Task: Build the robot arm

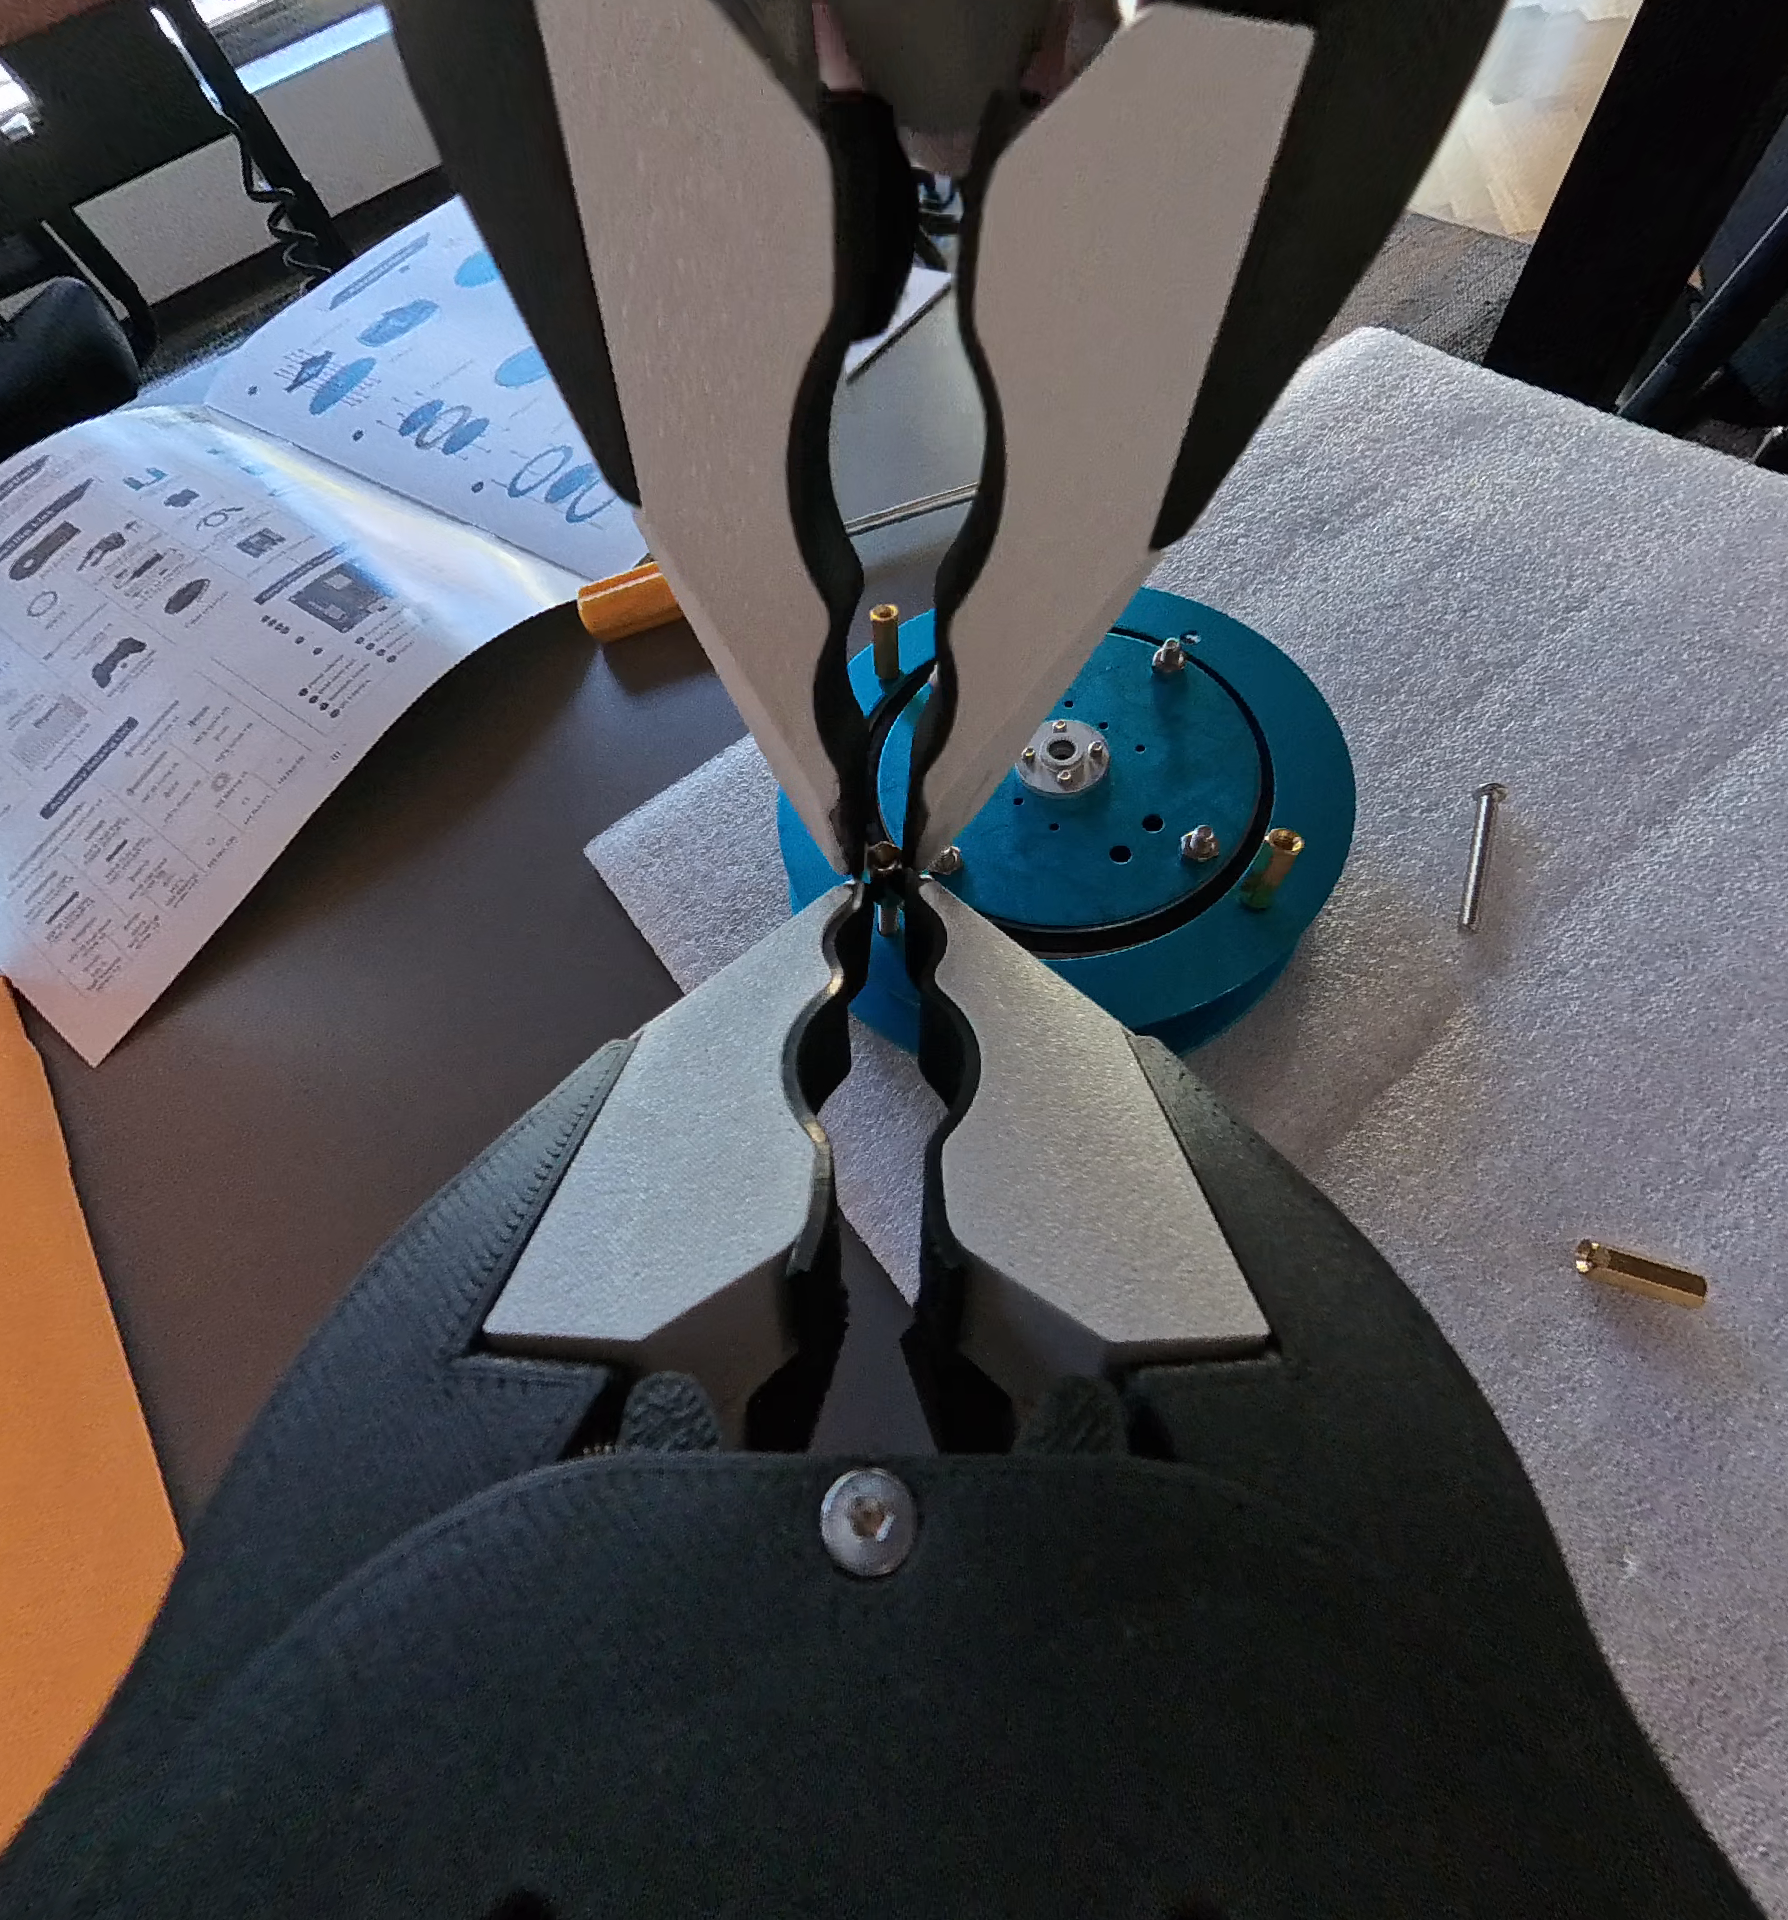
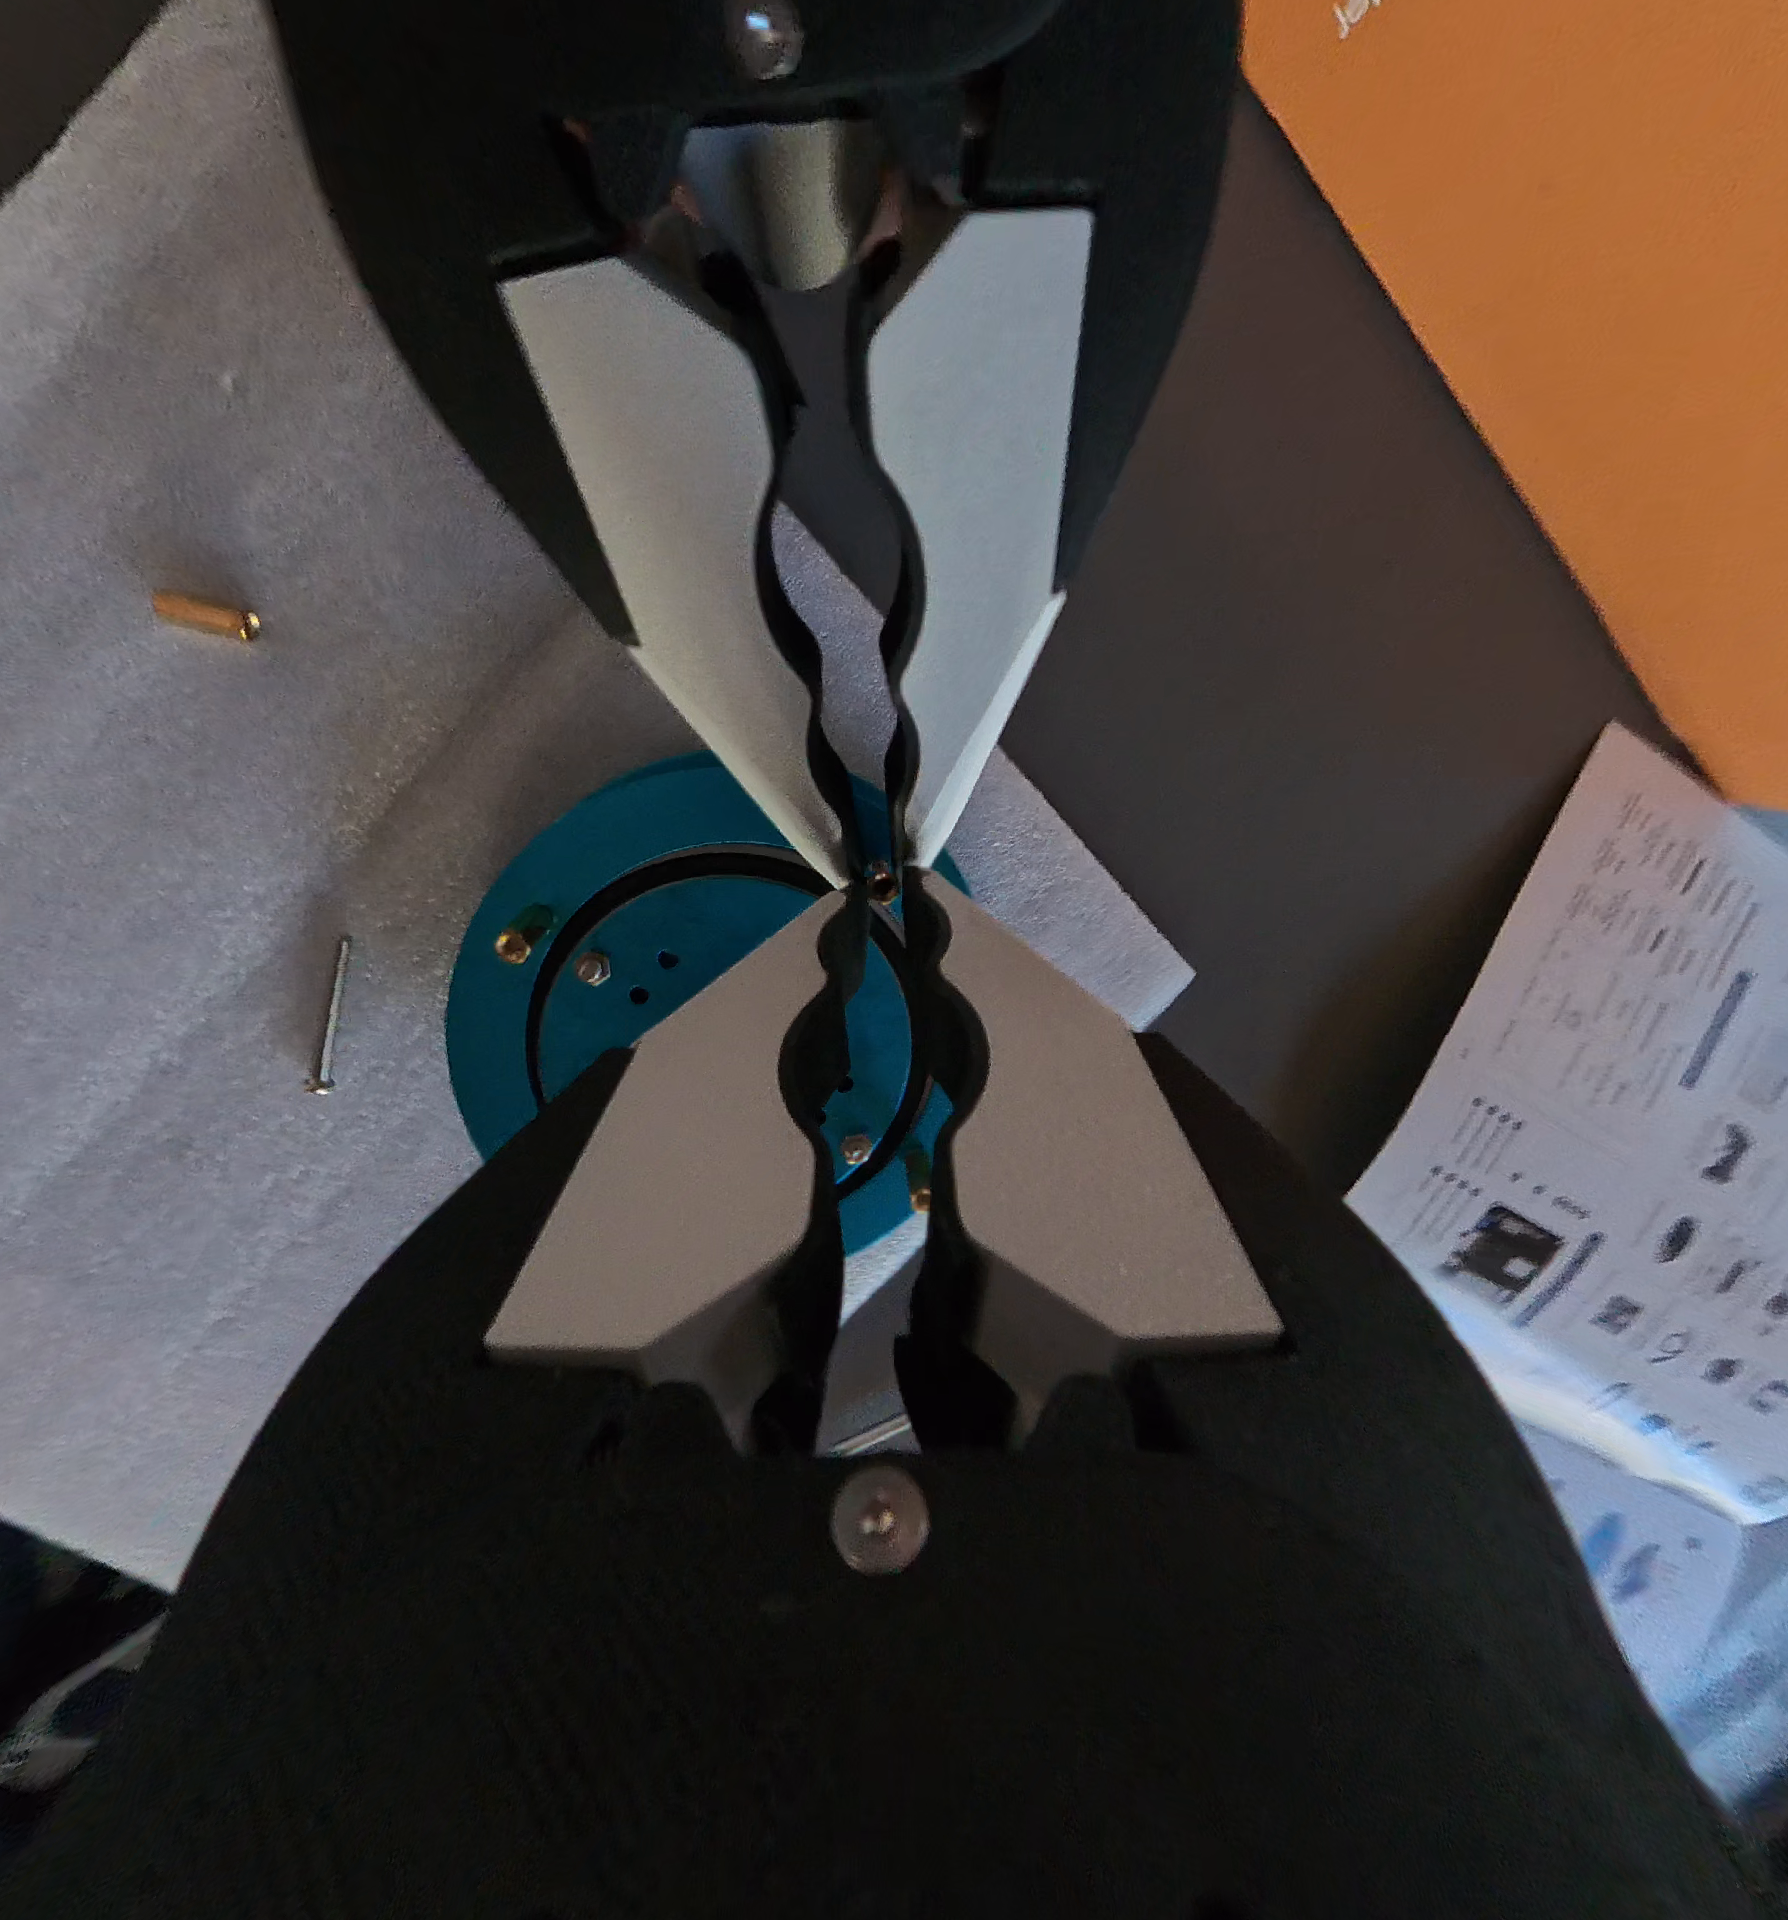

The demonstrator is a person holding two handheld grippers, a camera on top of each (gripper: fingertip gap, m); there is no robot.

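Observation:
A blue round base (image 1: 1129, 831) with an inner disc and a silver centre hub (image 1: 1061, 756) lies on white foam; it also shows in the right wrist view (image 2: 516, 1039). My left gripper (image 1: 885, 904) and right gripper (image 2: 874, 909) meet tip to tip over the base's near rim. Both are shut around one small upright brass standoff (image 1: 885, 860), also seen in the right wrist view (image 2: 879, 881). In the left wrist view the right gripper (image 1: 885, 847) comes down from the top. Which gripper bears the grip I cannot tell.
Two brass standoffs (image 1: 885, 639) (image 1: 1274, 868) stand on the base. A loose brass standoff (image 1: 1641, 1274) and a silver screw (image 1: 1480, 857) lie on the foam sheet (image 1: 1492, 1039). An open printed manual (image 1: 194, 623) and an orange folder (image 1: 17, 1351) lie on the dark table at left. My two grippers' fingertips are within a few centimetres of each other.

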